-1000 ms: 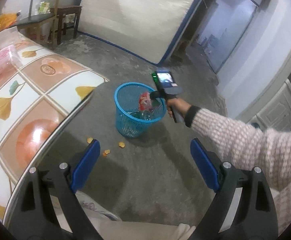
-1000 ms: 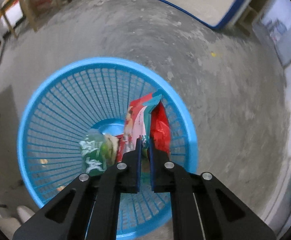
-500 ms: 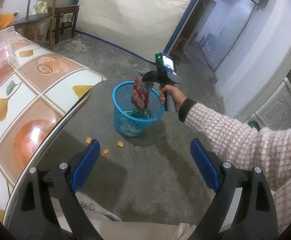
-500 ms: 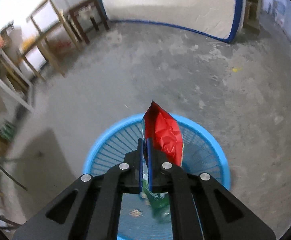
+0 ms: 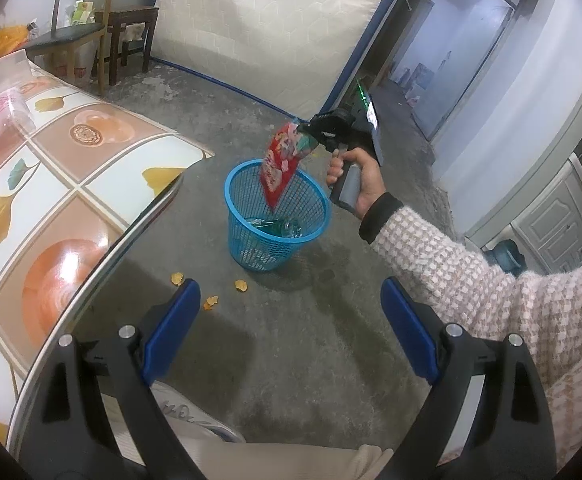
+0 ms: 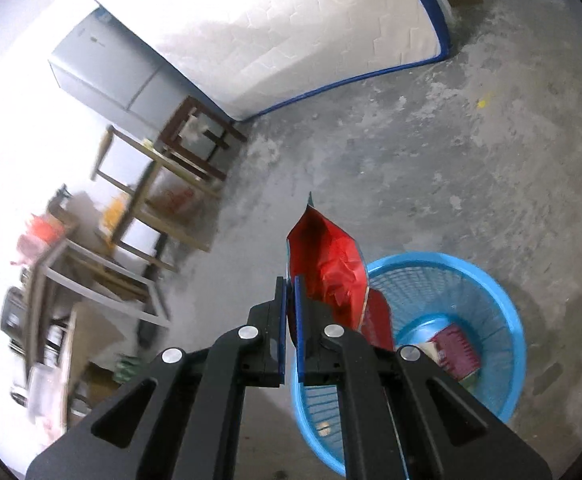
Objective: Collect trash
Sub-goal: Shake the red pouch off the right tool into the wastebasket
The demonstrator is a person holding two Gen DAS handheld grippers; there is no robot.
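Note:
A blue mesh basket (image 5: 277, 216) (image 6: 487, 284) stands on the concrete floor with a few wrappers lying in its bottom. My right gripper (image 5: 305, 130) (image 6: 289, 280) is shut on the top edge of a red snack bag (image 5: 281, 164) (image 6: 333, 268), which hangs above the basket's rim with its lower corner over the opening. My left gripper (image 5: 291, 316) stays low in the foreground, open, with nothing between its blue pads. Several orange peel scraps (image 5: 211, 300) lie on the floor between it and the basket.
A table with a glossy leaf-patterned cover (image 5: 51, 184) fills the left side. A wooden chair (image 5: 75, 36) and a stool (image 5: 129, 28) stand at the back left, a mattress (image 5: 267, 20) leans on the far wall, and a doorway (image 5: 463, 40) opens at the right. A person's shoe (image 5: 183, 412) is near the bottom.
My right gripper has lifted the red snack bag up out of the basket and rolled; the bag now hangs above the rim. The left gripper has not moved.

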